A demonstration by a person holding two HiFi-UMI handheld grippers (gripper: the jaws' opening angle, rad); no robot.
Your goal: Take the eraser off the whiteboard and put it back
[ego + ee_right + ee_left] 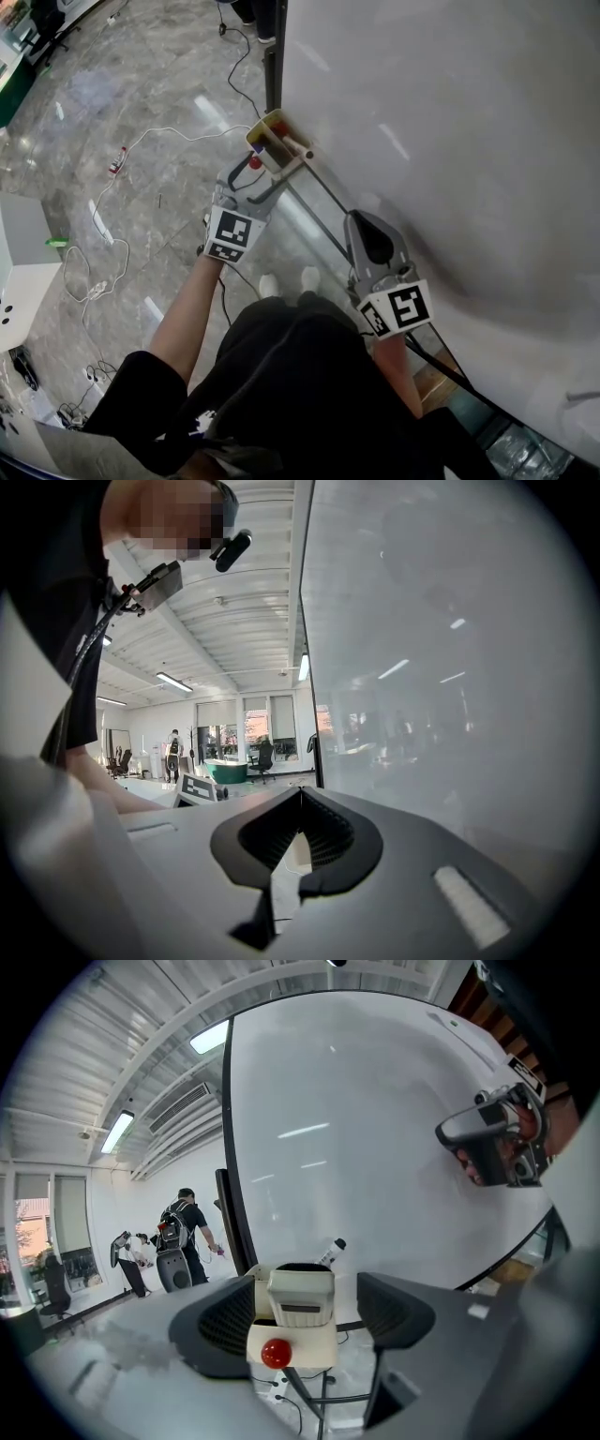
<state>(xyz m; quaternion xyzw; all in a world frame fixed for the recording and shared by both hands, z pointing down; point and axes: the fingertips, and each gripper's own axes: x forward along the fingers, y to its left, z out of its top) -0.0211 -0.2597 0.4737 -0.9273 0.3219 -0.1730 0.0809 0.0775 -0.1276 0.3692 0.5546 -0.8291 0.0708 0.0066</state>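
Eraser, the pale blocky plastic one [300, 1297], sits untouched in its cream tray [315, 1346] between the wide-spread jaws of the left gripper [305, 1312], while the right gripper [300, 799] is closed on nothing, so the pick-up looks pending: ease forward, squeeze squarely.

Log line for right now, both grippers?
left gripper: open, eraser between jaws, in holder | right gripper: shut, empty, beside whiteboard

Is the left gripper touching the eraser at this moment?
Apart. In the left gripper view, the left gripper has its jaws wide open on either side of the eraser, with a clear gap on each side.
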